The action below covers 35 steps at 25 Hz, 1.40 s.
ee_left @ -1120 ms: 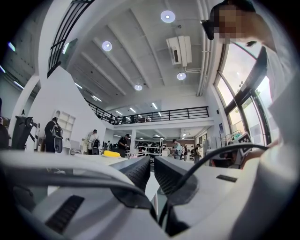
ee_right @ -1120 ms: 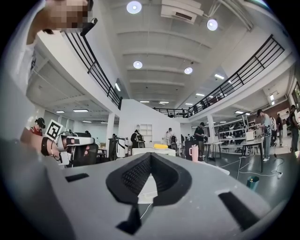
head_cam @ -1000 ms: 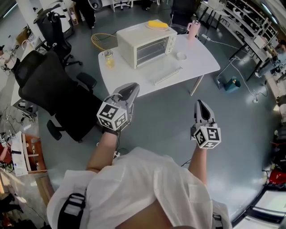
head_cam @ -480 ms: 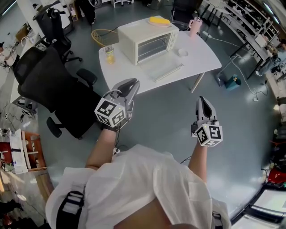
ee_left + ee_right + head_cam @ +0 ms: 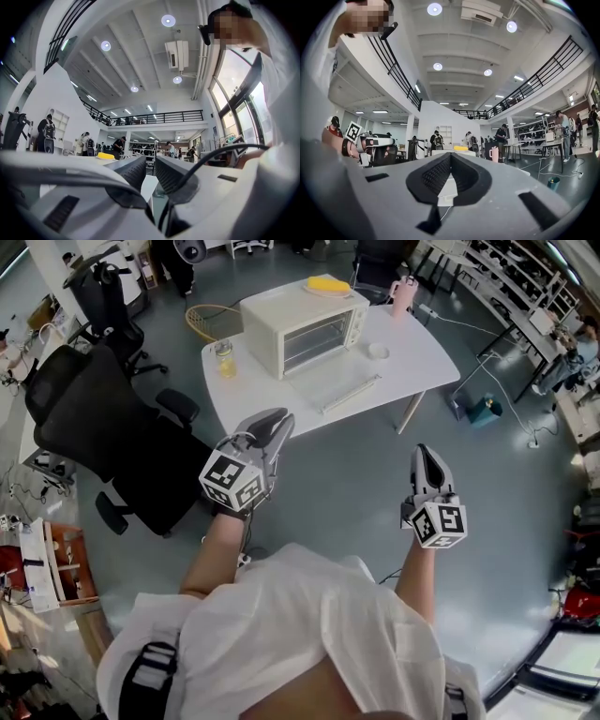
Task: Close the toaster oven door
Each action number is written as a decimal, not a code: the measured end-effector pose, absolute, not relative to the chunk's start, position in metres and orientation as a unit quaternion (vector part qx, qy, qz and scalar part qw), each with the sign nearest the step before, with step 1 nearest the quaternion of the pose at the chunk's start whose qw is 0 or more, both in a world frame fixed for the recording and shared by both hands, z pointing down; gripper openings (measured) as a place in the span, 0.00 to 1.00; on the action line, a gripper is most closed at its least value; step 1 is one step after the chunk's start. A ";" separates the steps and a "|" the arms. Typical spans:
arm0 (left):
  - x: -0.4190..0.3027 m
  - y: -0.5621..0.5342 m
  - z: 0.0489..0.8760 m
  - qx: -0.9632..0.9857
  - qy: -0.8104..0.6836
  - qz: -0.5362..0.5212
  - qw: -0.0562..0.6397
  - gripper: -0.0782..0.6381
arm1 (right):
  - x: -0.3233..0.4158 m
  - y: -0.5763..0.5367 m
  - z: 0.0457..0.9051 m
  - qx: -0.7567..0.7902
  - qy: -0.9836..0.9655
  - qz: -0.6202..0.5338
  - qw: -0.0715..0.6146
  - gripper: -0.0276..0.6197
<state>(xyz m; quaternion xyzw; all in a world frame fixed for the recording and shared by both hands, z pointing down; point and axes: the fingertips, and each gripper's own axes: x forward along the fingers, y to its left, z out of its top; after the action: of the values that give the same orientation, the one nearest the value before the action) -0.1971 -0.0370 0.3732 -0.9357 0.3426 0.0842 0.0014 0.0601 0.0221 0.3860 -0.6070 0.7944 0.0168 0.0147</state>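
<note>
- Cream-coloured toaster oven (image 5: 305, 326) stands on a white table (image 5: 412, 357), across a stretch of grey floor and well apart from the person.
- Its glass door (image 5: 336, 382) lies folded down flat on the tabletop, fully open. Nothing of the closing looks done: the approach, the lift and the final push are all left.
- Left gripper (image 5: 275, 421) is held out in front of the body, tongs a narrow slit apart, nothing between them.
- Right gripper (image 5: 424, 456) is likewise empty, tongs pressed together.
- Hard to make out: the door handle is only a thin line from here, the oven's inside is dim, and both gripper views hide most of the oven behind their own jaws.
</note>
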 end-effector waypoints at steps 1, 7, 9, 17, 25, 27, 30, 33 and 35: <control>-0.196 -0.038 0.372 -0.936 0.342 0.085 0.001 0.17 | 0.061 0.022 0.385 -0.607 0.794 0.018 0.015 0.05; -0.189 -0.043 0.369 -0.938 0.335 0.086 0.001 0.24 | 0.064 0.017 0.381 -0.611 0.792 0.021 0.014 0.05; -0.185 -0.044 0.369 -0.940 0.331 0.086 0.001 0.25 | 0.067 0.017 0.381 -0.614 0.789 0.022 0.013 0.05; -0.154 -0.054 0.371 -0.941 0.327 0.087 0.003 0.25 | 0.098 0.012 0.384 -0.626 0.779 0.019 0.015 0.05; -0.087 -0.067 0.366 -0.938 0.337 0.082 0.005 0.25 | 0.163 -0.003 0.379 -0.620 0.784 0.013 0.018 0.05; -0.067 -0.070 0.365 -0.936 0.341 0.082 0.003 0.25 | 0.181 -0.009 0.377 -0.614 0.789 0.014 0.016 0.05; -0.033 -0.070 0.364 -0.935 0.345 0.082 0.000 0.24 | 0.208 -0.012 0.376 -0.605 0.796 0.012 0.011 0.05; 0.005 -0.067 0.364 -0.935 0.344 0.082 -0.003 0.24 | 0.240 -0.012 0.374 -0.600 0.800 0.010 0.012 0.05; 0.027 -0.068 0.363 -0.934 0.347 0.084 -0.004 0.24 | 0.260 -0.014 0.373 -0.595 0.804 0.010 0.011 0.05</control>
<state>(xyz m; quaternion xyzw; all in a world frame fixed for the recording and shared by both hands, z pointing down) 0.0270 -0.0682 0.3626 -0.9342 0.3468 0.0836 -0.0038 0.2601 -0.0139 0.3734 -0.5948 0.8037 0.0102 0.0114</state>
